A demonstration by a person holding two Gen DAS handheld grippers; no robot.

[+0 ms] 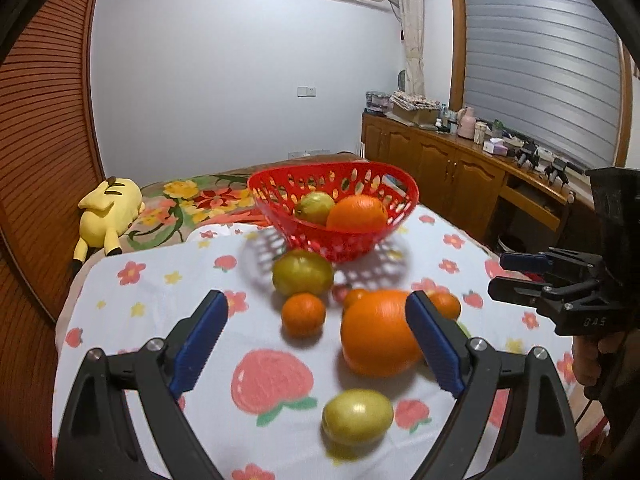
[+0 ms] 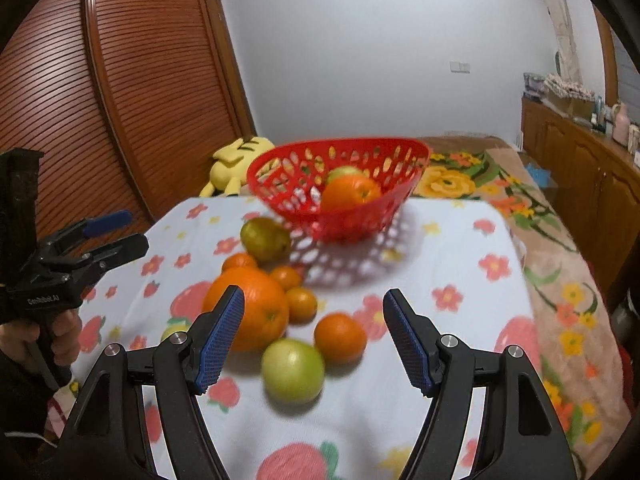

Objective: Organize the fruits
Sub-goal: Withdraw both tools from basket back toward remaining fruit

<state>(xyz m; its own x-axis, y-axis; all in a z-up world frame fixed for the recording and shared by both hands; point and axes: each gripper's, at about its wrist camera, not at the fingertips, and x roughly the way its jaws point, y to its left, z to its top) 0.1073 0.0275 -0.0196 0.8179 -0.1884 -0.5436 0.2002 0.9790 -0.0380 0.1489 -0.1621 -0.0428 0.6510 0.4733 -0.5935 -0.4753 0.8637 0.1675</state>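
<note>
A red basket [image 1: 340, 240] [image 2: 352, 220] stands at the far side of the table and holds an orange [image 1: 357, 213] and a green fruit [image 1: 315, 207]. In front of it lie a big orange [image 1: 376, 332] [image 2: 256, 308], a green-brown fruit [image 1: 303, 278] [image 2: 264, 239], small tangerines [image 1: 303, 315] [image 2: 340, 337], and green-yellow fruits [image 1: 357, 417] [image 2: 293, 371]. My left gripper [image 1: 316, 344] is open and empty above the fruits. My right gripper [image 2: 314, 340] is open and empty above the green fruit and a tangerine. Each gripper shows at the edge of the other's view.
The table has a white flowered cloth [image 1: 160, 320]. A bed with a flowered blanket [image 2: 500, 200] and a yellow plush toy [image 1: 106, 212] lies behind. A wooden cabinet [image 1: 448, 168] stands at the right, a slatted wardrobe [image 2: 140, 100] at the left.
</note>
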